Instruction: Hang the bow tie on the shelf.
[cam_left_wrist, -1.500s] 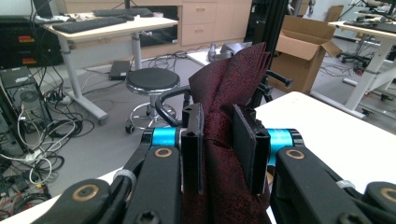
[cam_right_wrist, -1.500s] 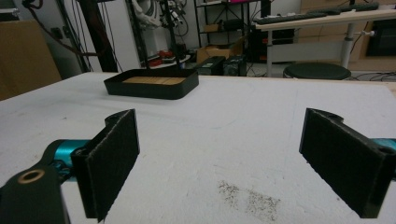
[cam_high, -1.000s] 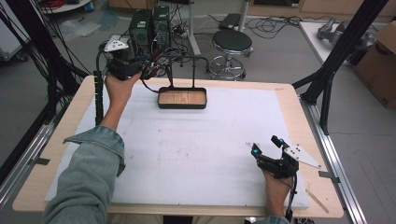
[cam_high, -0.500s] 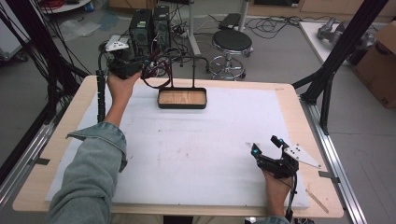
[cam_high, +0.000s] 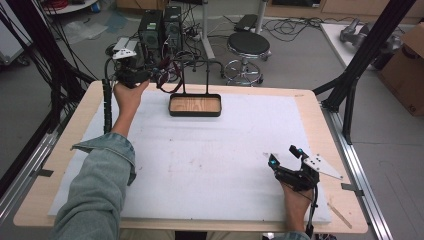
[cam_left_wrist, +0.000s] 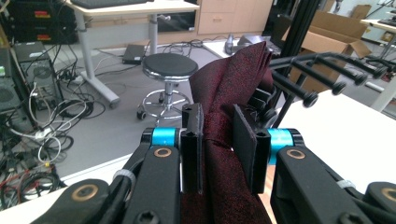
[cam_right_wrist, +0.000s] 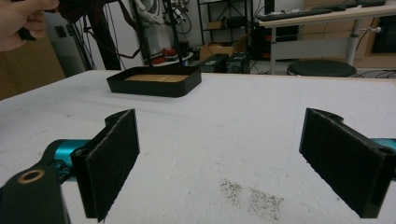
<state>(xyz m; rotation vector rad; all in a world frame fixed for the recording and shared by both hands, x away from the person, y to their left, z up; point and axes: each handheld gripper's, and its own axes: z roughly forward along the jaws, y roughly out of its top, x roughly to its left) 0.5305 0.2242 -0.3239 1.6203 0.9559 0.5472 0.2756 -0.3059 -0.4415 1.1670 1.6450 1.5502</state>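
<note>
Tie (cam_left_wrist: 224, 140): dark red, finely speckled weave, bunched and folded; clamped between the left gripper's (cam_left_wrist: 219, 149) jaws, rising above them beside black rack (cam_left_wrist: 322, 74) prongs. Right gripper (cam_right_wrist: 219, 158): jaws spread wide, nothing between.

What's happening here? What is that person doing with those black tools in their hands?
A person sits at a table holding a two-jaw gripper in each hand. The left gripper is shut on a dark red necktie, raised at the far left corner close to a black rack with pegs that stands over a wood-bottomed tray. The right gripper rests near the front right of the white pad, its fingers spread wide and holding nothing.
</note>
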